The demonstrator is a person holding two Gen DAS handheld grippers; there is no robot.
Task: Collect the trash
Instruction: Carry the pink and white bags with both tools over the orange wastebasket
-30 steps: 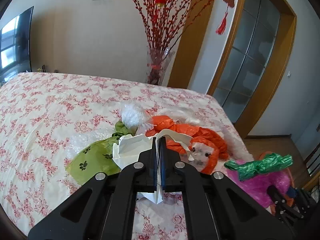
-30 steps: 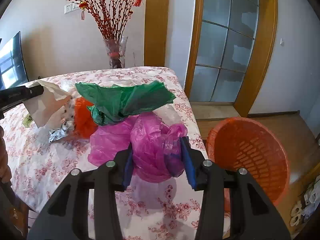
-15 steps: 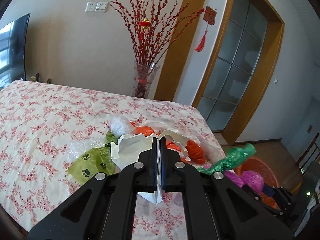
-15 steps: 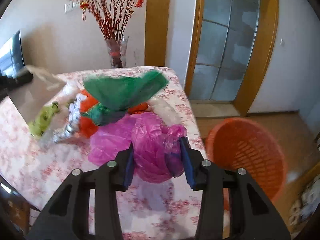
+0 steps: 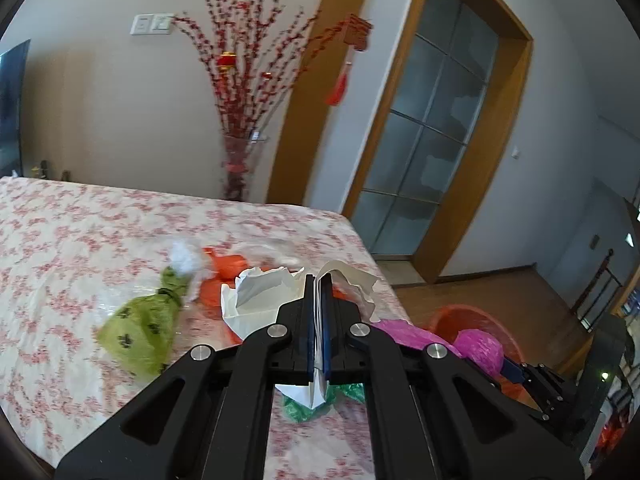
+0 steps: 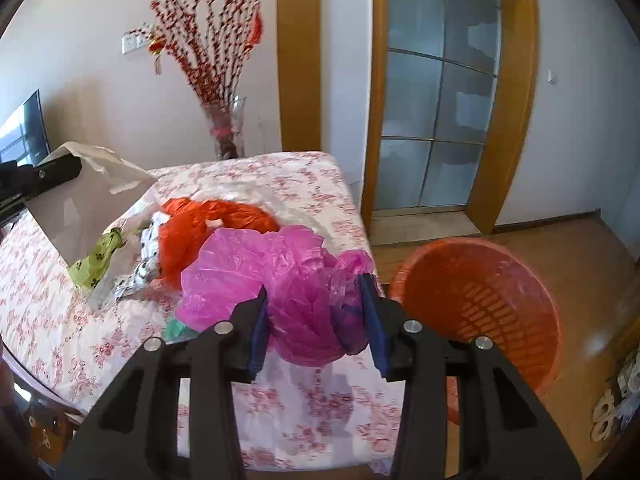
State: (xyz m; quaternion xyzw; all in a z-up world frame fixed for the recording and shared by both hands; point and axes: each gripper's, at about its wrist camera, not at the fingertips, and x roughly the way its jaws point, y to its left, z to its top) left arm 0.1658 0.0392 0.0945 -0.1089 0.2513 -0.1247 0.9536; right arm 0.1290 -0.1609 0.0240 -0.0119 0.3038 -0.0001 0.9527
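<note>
My left gripper is shut on a white paper bag and holds it above the floral table; the bag also shows in the right wrist view. My right gripper is shut on a crumpled pink plastic bag near the table's right edge, beside the orange basket. A green plastic bag now lies on the cloth under the pink one and shows in the left wrist view. An orange bag, a lime paw-print bag and a foil wrapper lie on the table.
The orange basket stands on the wooden floor right of the table. A glass vase with red branches stands behind the table by a glazed wooden door. A TV is at far left.
Both grippers have swung right toward the basket with their loads. The green bag that lay on top of the pink bag has slipped down onto the table.
</note>
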